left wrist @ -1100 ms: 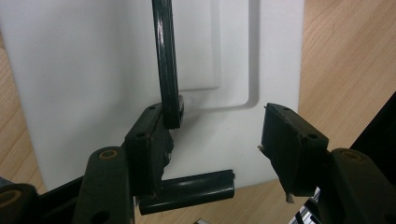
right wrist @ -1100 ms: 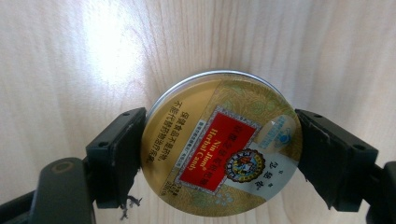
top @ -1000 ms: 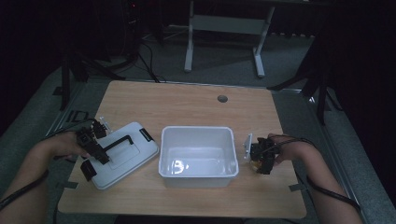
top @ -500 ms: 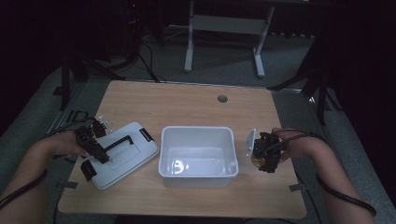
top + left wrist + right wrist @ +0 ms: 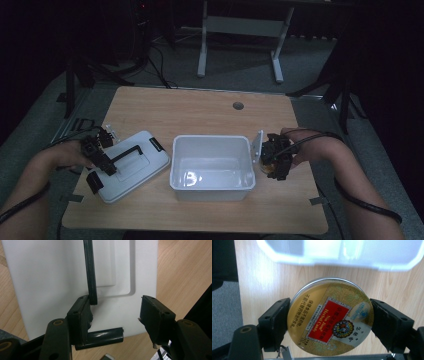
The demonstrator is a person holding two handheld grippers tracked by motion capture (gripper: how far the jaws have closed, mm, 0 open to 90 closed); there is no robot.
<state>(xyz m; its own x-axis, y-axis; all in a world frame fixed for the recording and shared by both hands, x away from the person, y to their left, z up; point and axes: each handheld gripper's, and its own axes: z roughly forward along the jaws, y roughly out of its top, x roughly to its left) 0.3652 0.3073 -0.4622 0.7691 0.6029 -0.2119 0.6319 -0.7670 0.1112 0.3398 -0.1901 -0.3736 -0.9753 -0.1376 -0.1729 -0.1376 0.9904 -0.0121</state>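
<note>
The right gripper (image 5: 329, 320) had its jaws clamped on the rim of a round gold candy tin (image 5: 330, 318), held above the table (image 5: 200, 112) just beside the right wall of the open white box (image 5: 211, 167). The left gripper (image 5: 115, 315) hovered over the white lid (image 5: 131, 165) lying left of the box, its jaws apart, one pad touching the lid's black handle (image 5: 90, 272).

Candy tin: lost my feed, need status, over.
Right hand-held gripper shut on the candy tin, beside the empty white bin. Left hand-held gripper open over the bin lid. Nothing blocking the bin.
</note>
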